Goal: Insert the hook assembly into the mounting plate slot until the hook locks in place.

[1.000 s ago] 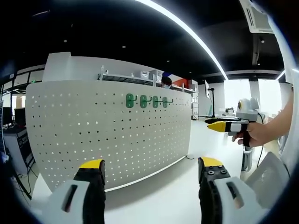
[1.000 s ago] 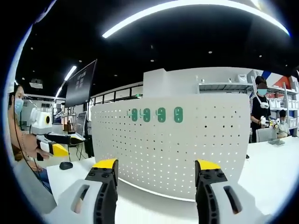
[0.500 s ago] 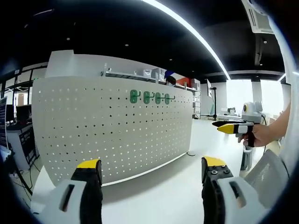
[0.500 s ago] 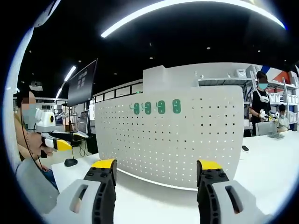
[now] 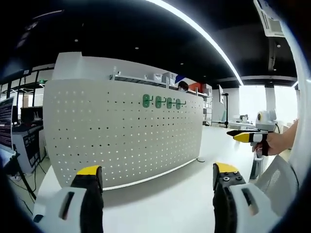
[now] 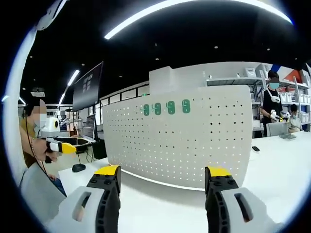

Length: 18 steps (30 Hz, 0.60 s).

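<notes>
White pegboard [image 5: 126, 133] upright on white counter [image 5: 165, 204]; four green hooks [image 5: 163, 102] in a row near its top edge. Left gripper [image 5: 155, 191], right gripper [image 6: 163, 189]: jaws wide, empty. Since earlier frame: both cameras drifted slightly; hooks unchanged. No legible writing.

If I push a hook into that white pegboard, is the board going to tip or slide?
The pegboard stands upright on its bottom edge on the smooth white table, so it may slide. No brace shows, so tipping seems possible. Four green hooks sit high, adding leverage.
</notes>
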Each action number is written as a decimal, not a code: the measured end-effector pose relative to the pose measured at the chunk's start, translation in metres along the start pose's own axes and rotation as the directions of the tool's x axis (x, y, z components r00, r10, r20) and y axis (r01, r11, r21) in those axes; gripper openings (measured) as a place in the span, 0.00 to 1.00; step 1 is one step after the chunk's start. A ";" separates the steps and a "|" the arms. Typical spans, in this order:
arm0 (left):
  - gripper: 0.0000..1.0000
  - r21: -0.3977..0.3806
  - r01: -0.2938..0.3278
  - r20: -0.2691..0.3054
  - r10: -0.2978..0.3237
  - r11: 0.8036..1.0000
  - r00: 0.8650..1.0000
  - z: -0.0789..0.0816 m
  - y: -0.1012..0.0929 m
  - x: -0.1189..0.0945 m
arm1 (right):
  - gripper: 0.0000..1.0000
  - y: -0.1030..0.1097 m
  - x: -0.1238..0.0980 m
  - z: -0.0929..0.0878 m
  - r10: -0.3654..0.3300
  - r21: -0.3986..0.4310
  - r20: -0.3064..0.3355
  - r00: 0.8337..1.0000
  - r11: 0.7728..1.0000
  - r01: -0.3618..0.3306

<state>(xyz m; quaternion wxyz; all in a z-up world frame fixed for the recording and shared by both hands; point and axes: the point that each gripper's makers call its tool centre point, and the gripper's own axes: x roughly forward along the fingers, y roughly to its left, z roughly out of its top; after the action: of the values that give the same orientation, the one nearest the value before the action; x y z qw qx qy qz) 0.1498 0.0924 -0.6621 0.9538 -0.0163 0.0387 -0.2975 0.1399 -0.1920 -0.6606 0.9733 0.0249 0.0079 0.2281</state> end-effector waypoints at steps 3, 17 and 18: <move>0.99 0.005 -0.015 -0.003 0.015 1.000 1.000 -0.001 0.003 -0.004 | 0.68 0.001 -0.003 -0.002 -0.007 0.009 -0.002 1.000 1.000 0.007; 1.00 -0.022 -0.029 -0.006 0.029 0.999 1.000 -0.013 0.005 -0.006 | 0.69 0.001 -0.002 -0.004 -0.012 0.023 0.001 1.000 1.000 0.012; 1.00 -0.021 -0.026 -0.004 0.026 0.999 1.000 -0.012 0.005 -0.006 | 0.69 0.001 -0.003 -0.004 -0.014 0.024 0.003 1.000 1.000 0.014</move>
<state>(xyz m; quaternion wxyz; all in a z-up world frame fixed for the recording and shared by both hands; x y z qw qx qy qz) 0.1468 0.0994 -0.6741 0.9573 -0.0253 0.0440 -0.2846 0.1371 -0.1925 -0.6646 0.9745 0.0369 0.0094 0.2211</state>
